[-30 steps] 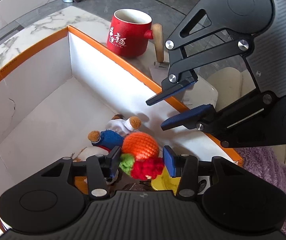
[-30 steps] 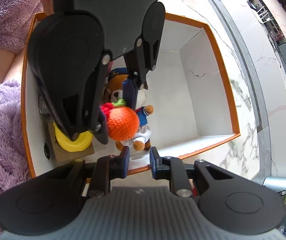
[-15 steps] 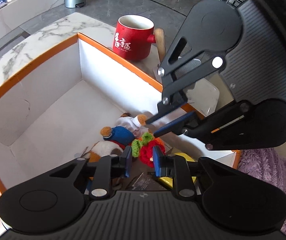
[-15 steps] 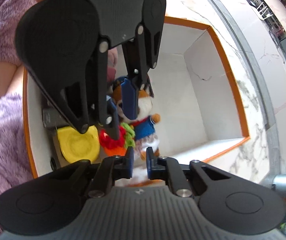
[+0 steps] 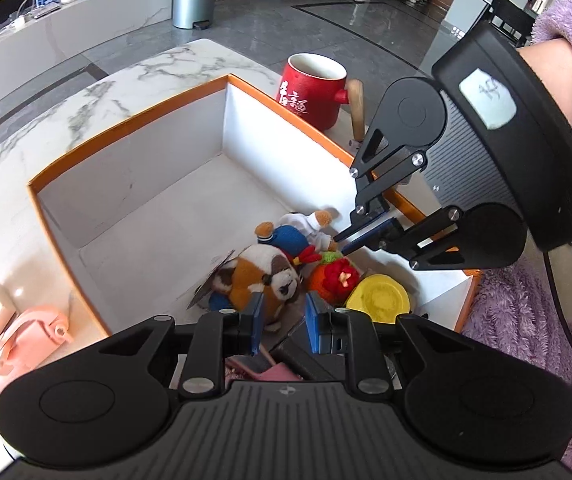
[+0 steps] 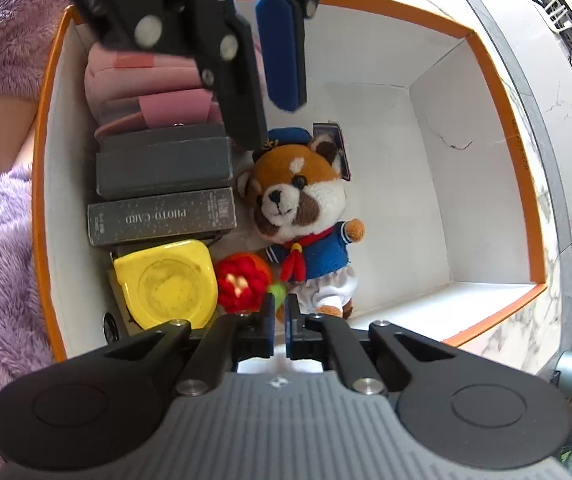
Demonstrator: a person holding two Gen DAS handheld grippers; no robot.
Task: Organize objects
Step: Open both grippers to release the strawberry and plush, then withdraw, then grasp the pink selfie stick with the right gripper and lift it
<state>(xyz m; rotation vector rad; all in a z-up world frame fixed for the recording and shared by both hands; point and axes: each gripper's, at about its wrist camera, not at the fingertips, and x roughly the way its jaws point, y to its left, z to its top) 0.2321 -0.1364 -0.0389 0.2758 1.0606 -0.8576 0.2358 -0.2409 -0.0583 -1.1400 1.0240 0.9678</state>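
An orange-rimmed white box [image 5: 134, 120] [image 6: 498, 92] holds a red panda plush in a blue sailor suit [image 5: 270, 276] [image 6: 302, 208], a crocheted orange-and-red fruit [image 5: 334, 276] [image 6: 242, 284], a yellow lid [image 5: 378, 300] [image 6: 166, 284], dark boxes [image 6: 162, 192] and a pink pouch [image 6: 146, 88]. My left gripper [image 5: 282, 320] is open and empty above the plush; it also shows in the right wrist view [image 6: 262, 80]. My right gripper [image 6: 280, 324] is nearly shut and empty above the fruit, its tips [image 5: 346, 240] near the box wall.
A red mug with a wooden handle [image 5: 314, 92] stands on the marble table [image 5: 86, 96] behind the box. A pink object [image 5: 26, 340] lies left of the box. A purple fleece sleeve [image 5: 526, 320] is at the right.
My left gripper let go of the crocheted fruit, which now lies in the box beside the plush. The left gripper rose and drew back. The right gripper closed further.
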